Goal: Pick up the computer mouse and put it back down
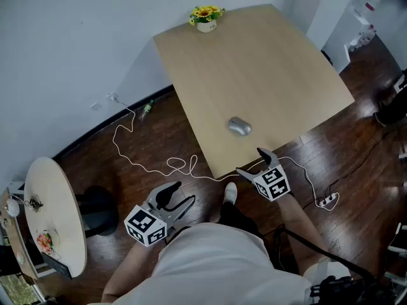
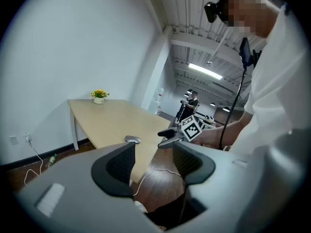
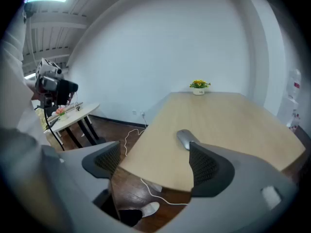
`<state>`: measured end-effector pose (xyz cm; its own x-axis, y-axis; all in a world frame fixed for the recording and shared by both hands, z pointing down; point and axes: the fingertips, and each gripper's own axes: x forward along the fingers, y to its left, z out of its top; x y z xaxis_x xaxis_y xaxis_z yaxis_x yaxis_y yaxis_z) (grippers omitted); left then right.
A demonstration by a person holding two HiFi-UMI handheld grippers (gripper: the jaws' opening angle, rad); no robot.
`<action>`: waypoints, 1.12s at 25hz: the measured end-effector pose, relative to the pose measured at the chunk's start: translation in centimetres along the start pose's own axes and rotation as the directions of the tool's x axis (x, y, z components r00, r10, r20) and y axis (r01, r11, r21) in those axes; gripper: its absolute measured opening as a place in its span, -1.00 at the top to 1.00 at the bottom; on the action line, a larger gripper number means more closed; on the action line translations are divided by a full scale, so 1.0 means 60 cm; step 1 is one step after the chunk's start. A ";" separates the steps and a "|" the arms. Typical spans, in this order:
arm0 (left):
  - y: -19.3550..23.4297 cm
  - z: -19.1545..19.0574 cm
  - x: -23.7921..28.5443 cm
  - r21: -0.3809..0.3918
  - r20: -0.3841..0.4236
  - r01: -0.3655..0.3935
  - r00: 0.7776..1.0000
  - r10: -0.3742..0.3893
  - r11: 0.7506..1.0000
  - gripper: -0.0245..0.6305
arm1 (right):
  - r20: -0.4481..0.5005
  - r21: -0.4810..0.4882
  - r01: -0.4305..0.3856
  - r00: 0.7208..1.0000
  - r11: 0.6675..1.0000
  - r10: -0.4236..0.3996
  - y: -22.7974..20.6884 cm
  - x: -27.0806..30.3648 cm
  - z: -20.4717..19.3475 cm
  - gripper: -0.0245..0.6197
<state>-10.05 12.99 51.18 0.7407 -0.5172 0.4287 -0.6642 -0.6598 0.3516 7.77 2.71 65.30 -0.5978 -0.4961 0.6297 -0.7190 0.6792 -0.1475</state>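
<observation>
Head view, mouse point(image 1: 240, 126) on table point(image 1: 254, 62), my right gripper point(image 1: 251, 161) at its 5 o'clock, jaws half apart, empty, my left gripper point(image 1: 166, 199) at 7 o'clock, likewise.

Sparse office-like room: pale wooden table point(image 1: 254, 62) with a flower pot point(image 1: 206, 18) at its far end, bare white wall point(image 1: 76, 43), dark plank floor point(image 1: 356, 157), exposed ceiling, strip light point(image 2: 204, 71).

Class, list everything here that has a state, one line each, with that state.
Mouse: lying flat on the table, untouched.
Left gripper: open, empty.
Right gripper: open, empty, short of the mouse.
Flower pot: upright at the table's far edge.
Cable: loose on the floor.
</observation>
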 end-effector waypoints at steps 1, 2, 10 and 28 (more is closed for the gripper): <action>0.011 0.018 0.021 -0.002 0.008 -0.012 1.000 0.012 1.000 0.27 | -0.011 -0.022 -0.006 1.000 1.000 0.005 -0.030 0.026 0.011 -0.47; 0.023 0.035 0.041 -0.004 0.016 -0.024 1.000 0.024 1.000 0.28 | -0.023 -0.045 -0.012 1.000 0.999 0.011 -0.060 0.052 0.022 -0.47; 0.101 0.090 0.110 -0.068 0.002 -0.090 0.996 0.090 0.994 0.27 | -0.161 -0.184 -0.060 0.987 0.981 0.030 -0.187 0.219 0.043 -0.46; 0.202 0.144 0.149 0.014 -0.044 0.077 0.996 -0.076 0.997 0.28 | -0.250 -0.021 0.028 0.968 0.999 -0.032 -0.225 0.277 0.018 0.01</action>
<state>-10.58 -4.33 52.08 0.7838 -0.4410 0.4372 -0.6040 -0.7048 0.3720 7.18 -15.28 76.94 -0.4666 -0.3664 0.8050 -0.7278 0.6763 -0.1140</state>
